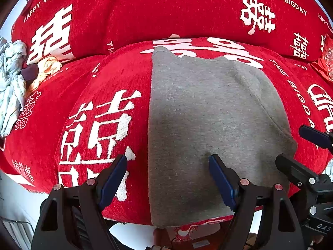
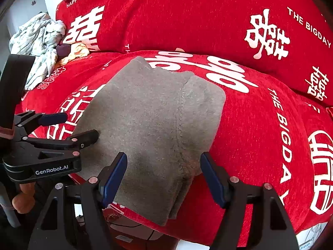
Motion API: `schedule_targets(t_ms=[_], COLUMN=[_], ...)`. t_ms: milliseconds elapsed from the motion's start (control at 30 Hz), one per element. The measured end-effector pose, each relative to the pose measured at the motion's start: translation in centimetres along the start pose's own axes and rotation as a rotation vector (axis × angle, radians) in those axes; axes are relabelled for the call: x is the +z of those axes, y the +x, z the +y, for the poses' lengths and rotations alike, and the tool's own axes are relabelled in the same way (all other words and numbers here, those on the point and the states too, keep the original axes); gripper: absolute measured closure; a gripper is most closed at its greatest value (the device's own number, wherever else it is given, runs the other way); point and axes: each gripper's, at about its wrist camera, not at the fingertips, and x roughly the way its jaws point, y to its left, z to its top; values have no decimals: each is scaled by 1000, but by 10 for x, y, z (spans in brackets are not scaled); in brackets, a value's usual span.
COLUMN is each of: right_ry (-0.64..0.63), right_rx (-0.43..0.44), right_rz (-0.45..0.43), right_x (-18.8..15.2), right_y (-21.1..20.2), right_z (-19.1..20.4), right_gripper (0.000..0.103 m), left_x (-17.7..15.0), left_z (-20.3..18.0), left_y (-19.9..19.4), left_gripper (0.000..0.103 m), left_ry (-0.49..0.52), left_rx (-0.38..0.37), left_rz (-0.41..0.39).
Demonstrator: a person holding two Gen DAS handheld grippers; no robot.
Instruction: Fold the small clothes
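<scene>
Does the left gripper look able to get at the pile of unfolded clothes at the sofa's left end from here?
Probably yes: the left gripper is open and empty over the grey garment, and only bare red sofa cover lies between it and the clothes pile.

Black fingers (image 1: 222, 182), blue pads (image 2: 113, 180)

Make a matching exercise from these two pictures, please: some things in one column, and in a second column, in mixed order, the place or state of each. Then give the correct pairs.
Things:
1. grey garment
2. pale crumpled clothes
3. left gripper
4. red sofa cover

Places or states:
A. in a heap at the far left end of the seat
B. printed with white characters and "HAPPY WEDDING"
C. lying flat on the middle seat cushion
D. jaws open, one over the grey cloth and one over the red

Pairs: 1-C, 2-A, 3-D, 4-B
</scene>
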Motion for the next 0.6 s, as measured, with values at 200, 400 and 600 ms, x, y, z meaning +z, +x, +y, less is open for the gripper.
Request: schedule_targets(t_ms=[200, 400, 600], right_ry=[3, 5, 17], right_rx=[4, 9, 18], right_rz=[-3, -4, -7], right_x=[0, -1, -5], right_y=[0, 0, 1], right_z=[-1, -2, -8], right_gripper=[27, 27, 27], left_x=[0, -1, 0], left_z=[-3, -5, -9], left_y=[-1, -1, -2], left_gripper=[21, 21, 21], left_ry=[12, 16, 21], left_rx=[0, -9, 8], left_rz=[0, 4, 2])
